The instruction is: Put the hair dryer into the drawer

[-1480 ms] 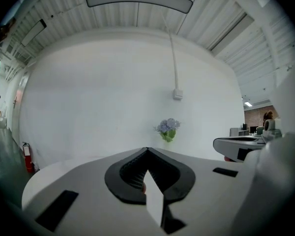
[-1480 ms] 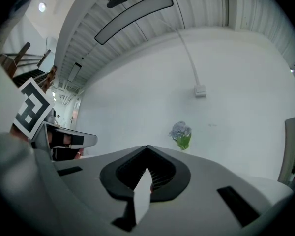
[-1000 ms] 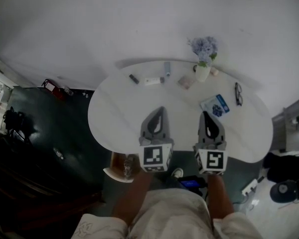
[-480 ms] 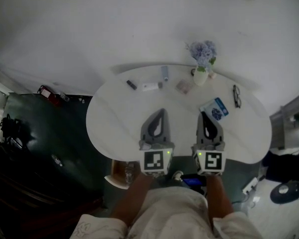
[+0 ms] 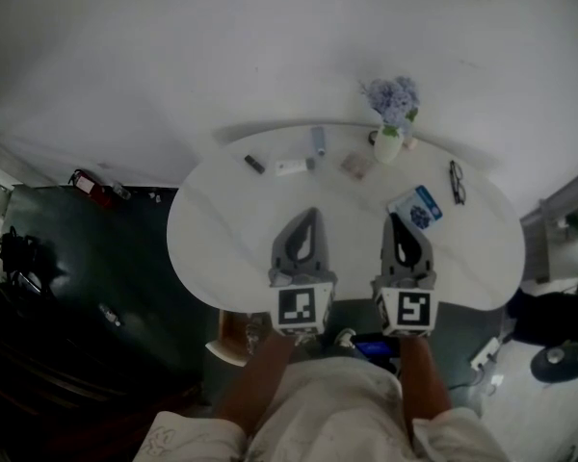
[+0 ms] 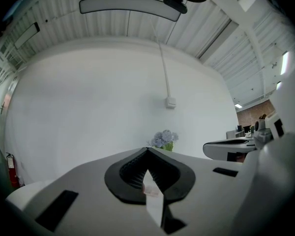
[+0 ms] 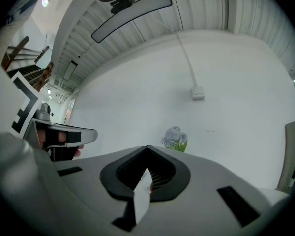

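No hair dryer and no drawer show in any view. In the head view my left gripper [image 5: 311, 214] and right gripper [image 5: 395, 218] are held side by side over the near part of a round white table [image 5: 222, 229], both pointing at the wall. Both are shut with nothing between the jaws. The left gripper view shows its jaws [image 6: 147, 150] closed to a point, and so does the right gripper view [image 7: 147, 148]. A small vase of pale blue flowers [image 5: 392, 123] stands at the table's far edge and also shows ahead of both grippers as the flowers [image 6: 163, 139] [image 7: 175, 137].
On the far half of the table lie a pair of glasses [image 5: 459, 183], a blue packet [image 5: 415, 207], a white item [image 5: 290, 166], a blue tube [image 5: 319, 141] and a pinkish pad [image 5: 355, 166]. A red extinguisher [image 5: 87, 185] stands on the dark floor at left.
Both grippers have kept their place and stayed shut. Only the head view has shifted a little, so the table sits slightly higher in the picture.
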Motion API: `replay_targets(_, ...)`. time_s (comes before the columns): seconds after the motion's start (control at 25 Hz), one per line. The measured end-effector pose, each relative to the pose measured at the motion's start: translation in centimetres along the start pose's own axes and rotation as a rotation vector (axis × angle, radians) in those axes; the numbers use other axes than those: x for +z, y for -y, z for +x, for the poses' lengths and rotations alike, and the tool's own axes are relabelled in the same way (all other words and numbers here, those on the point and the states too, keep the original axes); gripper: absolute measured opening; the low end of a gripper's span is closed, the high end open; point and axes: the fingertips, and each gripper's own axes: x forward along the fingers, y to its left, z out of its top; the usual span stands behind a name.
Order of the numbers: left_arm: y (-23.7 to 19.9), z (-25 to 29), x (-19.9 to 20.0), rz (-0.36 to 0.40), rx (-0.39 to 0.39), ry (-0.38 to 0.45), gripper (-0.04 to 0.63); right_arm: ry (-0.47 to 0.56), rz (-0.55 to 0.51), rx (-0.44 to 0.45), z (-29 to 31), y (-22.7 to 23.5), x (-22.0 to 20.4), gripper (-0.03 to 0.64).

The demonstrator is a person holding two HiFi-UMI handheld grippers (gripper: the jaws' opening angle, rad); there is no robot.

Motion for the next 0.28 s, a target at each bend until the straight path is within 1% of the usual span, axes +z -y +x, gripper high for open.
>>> replay_targets(0.28, -0.43, -0.25, -0.19, -0.004, 0.0, -0.006, 0.002, -0.008, -0.014, 0.001, -0.33, -0.39, 0.26, 0.003)
